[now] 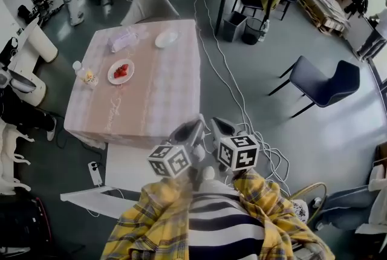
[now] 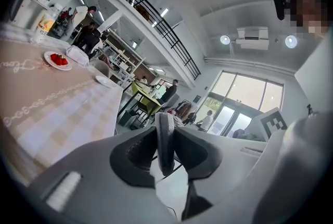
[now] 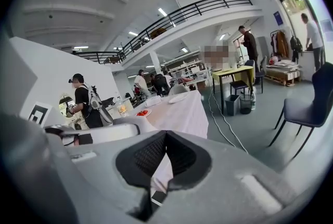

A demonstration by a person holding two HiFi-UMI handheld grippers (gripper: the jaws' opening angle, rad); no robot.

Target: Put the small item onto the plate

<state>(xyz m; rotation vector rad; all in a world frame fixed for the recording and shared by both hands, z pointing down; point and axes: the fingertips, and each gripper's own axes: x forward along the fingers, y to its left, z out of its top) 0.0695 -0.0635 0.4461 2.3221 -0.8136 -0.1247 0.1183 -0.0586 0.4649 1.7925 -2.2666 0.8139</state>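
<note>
Bringing both grippers toward the table for the small item

I am holding the left gripper (image 2: 165, 137) and the right gripper (image 3: 164, 137) clenched and empty, side by side just short of the table's (image 1: 151, 95) near edge. Farther in, on the table's left half, the red small item (image 1: 121, 70) is lying on a white plate (image 1: 112, 76), with a bottle (image 1: 84, 74) standing at the table's left edge just beside it. Beyond, an empty plate (image 1: 165, 39) and a clear bag (image 1: 123, 40) are sitting toward the table's far edge. I am judging that the jaws need parting before the reach, that the approach should be staying right of the bottle, and that the pinch should be gentle.
</note>
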